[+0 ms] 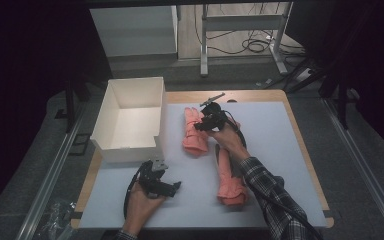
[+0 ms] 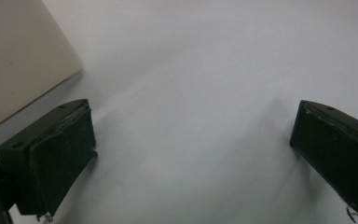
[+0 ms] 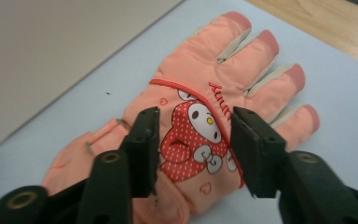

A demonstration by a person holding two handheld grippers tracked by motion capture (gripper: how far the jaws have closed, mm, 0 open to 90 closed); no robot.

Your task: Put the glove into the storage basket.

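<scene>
Two pink gloves lie on the white mat. One glove (image 1: 194,131) lies beside the white box; in the right gripper view this glove (image 3: 205,93) lies flat, its cartoon patch facing up. My right gripper (image 3: 193,140) hovers open just over its back, jaws straddling the patch; from the high view this gripper (image 1: 200,125) sits over the glove's right side. The second glove (image 1: 227,177) lies nearer the front, partly under the person's right forearm. My left gripper (image 1: 172,186) rests low on the mat at the front left, open, and nothing lies between its jaws (image 2: 191,149).
An open white cardboard box (image 1: 130,117) stands at the mat's left back; its wall (image 2: 18,56) is close to the left gripper. The wooden table edge (image 1: 305,150) frames the mat. Bare mat (image 1: 270,130) extends to the right of the gloves.
</scene>
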